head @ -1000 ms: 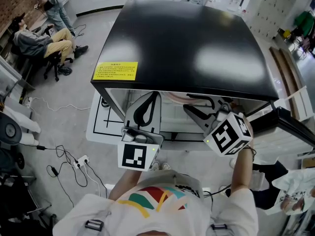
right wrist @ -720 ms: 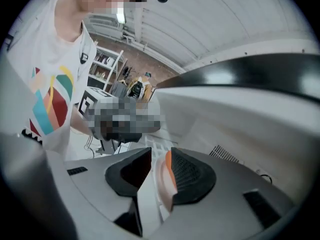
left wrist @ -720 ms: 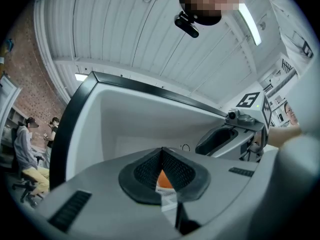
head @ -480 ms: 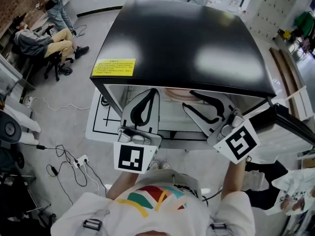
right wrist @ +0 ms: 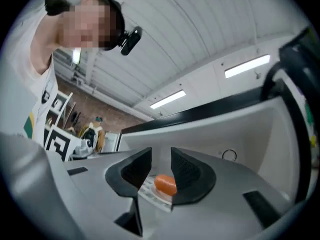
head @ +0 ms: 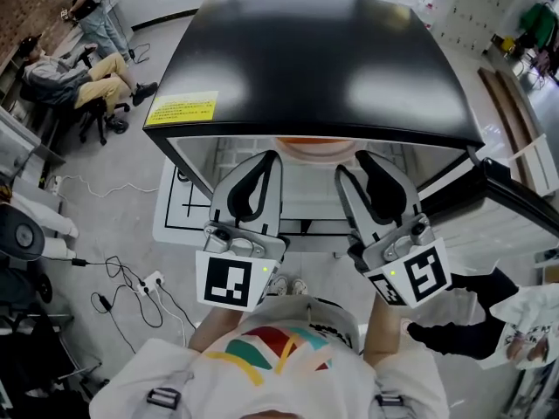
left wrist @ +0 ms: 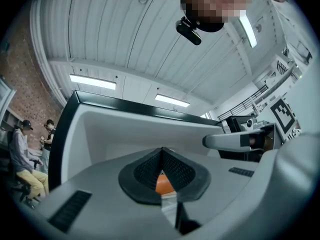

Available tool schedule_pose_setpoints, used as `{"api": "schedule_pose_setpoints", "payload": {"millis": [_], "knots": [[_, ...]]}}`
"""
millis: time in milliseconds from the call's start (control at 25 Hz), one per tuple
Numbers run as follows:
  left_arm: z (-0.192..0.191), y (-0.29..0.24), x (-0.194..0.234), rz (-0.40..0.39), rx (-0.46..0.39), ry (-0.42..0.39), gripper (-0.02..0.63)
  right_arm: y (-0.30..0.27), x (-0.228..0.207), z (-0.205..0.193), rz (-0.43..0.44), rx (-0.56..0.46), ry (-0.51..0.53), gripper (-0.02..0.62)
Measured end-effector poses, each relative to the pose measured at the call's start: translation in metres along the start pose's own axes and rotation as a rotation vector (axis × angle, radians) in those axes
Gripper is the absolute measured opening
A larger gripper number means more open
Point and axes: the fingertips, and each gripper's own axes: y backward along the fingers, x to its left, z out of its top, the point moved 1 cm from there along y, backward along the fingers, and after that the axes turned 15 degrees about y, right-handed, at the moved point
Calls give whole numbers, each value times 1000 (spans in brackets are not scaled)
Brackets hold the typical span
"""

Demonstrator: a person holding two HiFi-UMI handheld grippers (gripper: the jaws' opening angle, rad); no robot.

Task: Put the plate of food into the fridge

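Looking straight down on a fridge (head: pixel 323 59) with a glossy black top and its door (head: pixel 515 206) swung open on the right. Can see the plate of food (head: pixel 313 146) sitting inside, up high, tucked just under the front edge of that black top, so already in the fridge and out of both claws. Got the left gripper (head: pixel 269 160) held at the opening, near the plate's left side, pads (left wrist: pixel 146 169) pinched together at the tips with nothing caught between them; in the left gripper view, just a sliver of orange food (left wrist: pixel 164 184) peeking through the little gap below the closed tips. Got the right gripper (head: pixel 354 162) alongside it, near the plate's right side, jaws parted a modest way and gripping nothing; peering along them in the right gripper view, can make out that same orange lump beyond the gap, lying on something white and ribbed, plate or shelf, hard to say. Also spotting a yellow label (head: pixel 182 109) stuck near the top's front-left corner, people (head: pixel 65 68) sitting well off to the upper left, and cables (head: pixel 113 278) plus a power strip (head: pixel 144 282) on the grey floor (head: pixel 122 225) left of the fridge. No telling what the food actually is.
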Motion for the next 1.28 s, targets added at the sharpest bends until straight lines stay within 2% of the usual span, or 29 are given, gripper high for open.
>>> {"api": "schedule_pose_setpoints", "payload": {"millis": [120, 200, 280, 320, 360, 440, 520, 640, 720, 1160, 1280], "knots": [[-1, 0, -7, -5, 3, -7, 6, 16, -9, -1, -145, -97, -171, 120], [-3, 0, -15, -17, 9, -4, 6, 24, -10, -6, -218, -86, -191, 120], [-6, 1, -20, -28, 15, -2, 6, 27, -6, -15, -253, -33, -197, 117], [-8, 1, -22, -32, 20, -3, 6, 29, -5, -20, -270, -4, -210, 78], [-10, 1, -24, -36, 27, -5, 6, 31, -3, -25, -284, 18, -228, -2], [-15, 1, -27, -42, 45, -2, 6, 34, -2, -30, -301, 39, -247, -2], [-18, 1, -28, -37, 59, -1, 6, 38, 0, -29, -322, 56, -207, -2], [-23, 2, -26, -22, 74, 5, 6, 44, 5, -26, -352, 108, -77, -2], [-26, 3, -25, -18, 75, 13, 6, 45, 10, -27, -351, 133, -28, -2], [-27, 4, -30, -41, 56, 8, 6, 53, 13, -33, -372, 187, 32, -2], [-26, 3, -32, -51, 60, 8, 6, 54, 11, -31, -376, 175, 5, -2]]}}
